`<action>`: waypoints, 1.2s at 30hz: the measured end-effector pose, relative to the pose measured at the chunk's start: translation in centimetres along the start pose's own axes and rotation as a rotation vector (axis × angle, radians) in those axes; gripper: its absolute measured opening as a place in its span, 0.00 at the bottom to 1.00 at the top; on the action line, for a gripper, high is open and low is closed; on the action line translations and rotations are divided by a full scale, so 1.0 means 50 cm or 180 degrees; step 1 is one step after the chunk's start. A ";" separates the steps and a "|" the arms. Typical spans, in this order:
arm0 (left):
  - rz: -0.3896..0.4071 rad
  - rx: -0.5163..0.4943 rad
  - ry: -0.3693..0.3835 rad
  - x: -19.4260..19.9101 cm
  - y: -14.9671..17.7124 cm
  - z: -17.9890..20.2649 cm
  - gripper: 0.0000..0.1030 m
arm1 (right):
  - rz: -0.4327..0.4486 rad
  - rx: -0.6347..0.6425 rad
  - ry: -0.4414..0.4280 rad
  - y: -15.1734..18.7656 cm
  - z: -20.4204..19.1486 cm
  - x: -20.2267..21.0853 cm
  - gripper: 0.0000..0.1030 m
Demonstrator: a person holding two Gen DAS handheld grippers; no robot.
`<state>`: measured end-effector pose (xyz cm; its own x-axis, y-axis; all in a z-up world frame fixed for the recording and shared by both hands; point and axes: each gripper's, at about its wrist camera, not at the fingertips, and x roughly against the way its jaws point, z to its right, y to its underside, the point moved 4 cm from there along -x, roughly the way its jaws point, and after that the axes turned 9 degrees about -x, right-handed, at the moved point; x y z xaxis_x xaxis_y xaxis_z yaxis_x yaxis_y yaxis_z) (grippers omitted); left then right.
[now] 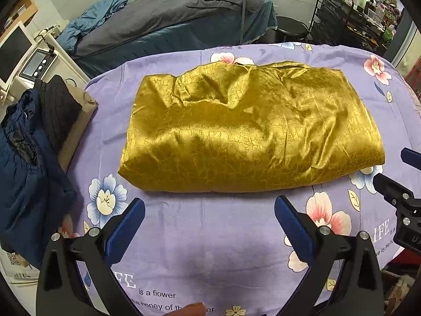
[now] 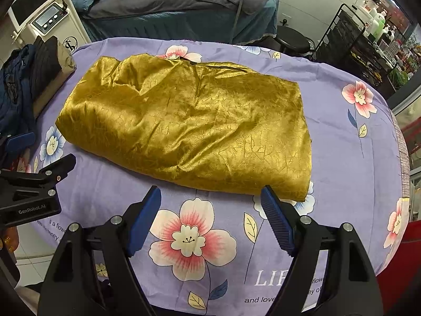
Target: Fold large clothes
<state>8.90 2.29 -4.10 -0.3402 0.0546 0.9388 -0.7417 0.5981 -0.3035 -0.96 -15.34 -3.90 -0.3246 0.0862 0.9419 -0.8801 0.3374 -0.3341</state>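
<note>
A shiny gold garment (image 1: 244, 129) lies folded into a thick rectangle on the table under a purple floral cloth (image 1: 205, 237). My left gripper (image 1: 209, 205) hovers open just in front of its near edge, nothing between the blue pads. In the right wrist view the same gold garment (image 2: 189, 121) fills the middle, and my right gripper (image 2: 210, 197) stands open at its near right corner, holding nothing. The right gripper also shows at the right edge of the left wrist view (image 1: 394, 179), and the left gripper at the left edge of the right wrist view (image 2: 39, 163).
A pile of dark blue and black clothes (image 1: 31, 142) sits at the table's left edge. Beyond the table stand a grey-covered bed (image 1: 171, 18), a black stool (image 1: 292, 29), a black wire rack with bottles (image 1: 350, 13) and a white machine with a screen (image 1: 29, 60).
</note>
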 end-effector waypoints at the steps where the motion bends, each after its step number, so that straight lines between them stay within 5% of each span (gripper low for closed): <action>1: 0.0002 0.0002 0.0002 0.000 0.000 0.000 0.94 | 0.0000 0.0000 0.0002 0.001 -0.001 -0.001 0.75; 36: 0.0052 0.0048 -0.0017 -0.003 -0.001 -0.008 0.94 | -0.0015 0.0035 -0.0008 -0.004 -0.003 -0.014 0.75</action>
<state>9.24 2.57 -4.17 -0.3554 0.0599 0.9328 -0.7446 0.5850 -0.3213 -0.49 -15.36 -4.51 -0.3214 0.0823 0.9434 -0.8853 0.3274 -0.3302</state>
